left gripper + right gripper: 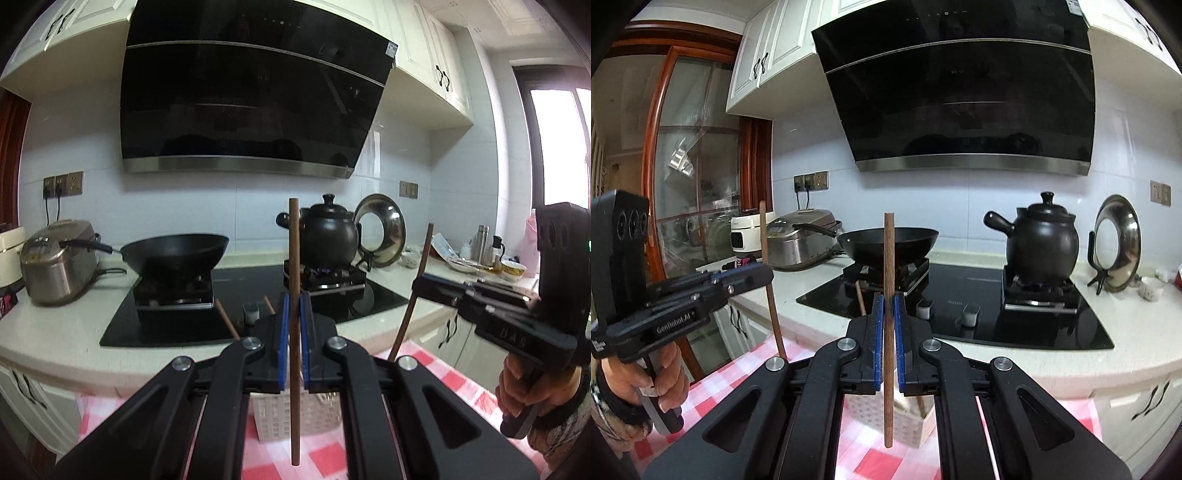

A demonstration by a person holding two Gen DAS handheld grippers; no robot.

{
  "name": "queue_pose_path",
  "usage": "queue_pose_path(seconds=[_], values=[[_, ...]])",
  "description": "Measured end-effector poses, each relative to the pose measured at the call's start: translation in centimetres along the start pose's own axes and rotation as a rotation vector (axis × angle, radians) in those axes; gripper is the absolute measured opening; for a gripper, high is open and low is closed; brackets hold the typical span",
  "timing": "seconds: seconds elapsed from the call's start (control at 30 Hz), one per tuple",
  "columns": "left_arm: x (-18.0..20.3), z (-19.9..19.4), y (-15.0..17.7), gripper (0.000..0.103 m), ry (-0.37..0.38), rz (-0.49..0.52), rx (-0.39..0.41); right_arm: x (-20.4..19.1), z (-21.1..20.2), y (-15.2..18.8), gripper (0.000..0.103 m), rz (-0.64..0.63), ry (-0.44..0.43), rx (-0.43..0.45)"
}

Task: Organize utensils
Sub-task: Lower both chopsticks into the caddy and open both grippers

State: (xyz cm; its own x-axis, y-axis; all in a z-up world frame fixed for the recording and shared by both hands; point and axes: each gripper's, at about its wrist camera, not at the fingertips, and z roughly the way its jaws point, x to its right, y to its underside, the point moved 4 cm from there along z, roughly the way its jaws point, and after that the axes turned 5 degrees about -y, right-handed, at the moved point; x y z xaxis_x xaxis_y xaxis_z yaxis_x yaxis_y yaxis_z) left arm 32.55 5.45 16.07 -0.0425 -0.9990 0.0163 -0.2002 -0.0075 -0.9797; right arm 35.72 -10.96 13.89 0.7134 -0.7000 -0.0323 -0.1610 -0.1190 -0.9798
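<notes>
My left gripper (294,332) jaws clamp one upright brown wooden chopstick (294,295); right gripper (888,336) jaws clamp another wooden chopstick (888,295), above white perforated plastic basket (280,417).

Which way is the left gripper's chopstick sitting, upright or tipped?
Upright. The chopstick stands near vertical, clamped between the left gripper's blue pads, its lower end hanging free above the white basket.

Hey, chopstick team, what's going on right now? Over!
Left gripper shut on one chopstick, upright. Right gripper shut on another chopstick, upright. White basket below on checked cloth. Nothing in the way.
</notes>
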Motion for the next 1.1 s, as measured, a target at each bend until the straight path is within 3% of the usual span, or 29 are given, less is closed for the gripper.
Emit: queue_pose_path(seconds=[0.4,0.63,1.1], values=[[-0.9,6.5,-4.6,0.006,-0.049,-0.010,0.013,2.9,4.7,-1.8,0.006,-0.012,0.029,-0.011],[-2.2,10.1,-4.3,0.006,-0.094,-0.065,0.031,5.0,7.9,-0.5,0.006,0.014,0.035,-0.044],[-3.1,11.6,-4.0,0.006,-0.106,-0.086,0.051,6.2,10.7,1.4,0.006,0.036,0.028,-0.072]])
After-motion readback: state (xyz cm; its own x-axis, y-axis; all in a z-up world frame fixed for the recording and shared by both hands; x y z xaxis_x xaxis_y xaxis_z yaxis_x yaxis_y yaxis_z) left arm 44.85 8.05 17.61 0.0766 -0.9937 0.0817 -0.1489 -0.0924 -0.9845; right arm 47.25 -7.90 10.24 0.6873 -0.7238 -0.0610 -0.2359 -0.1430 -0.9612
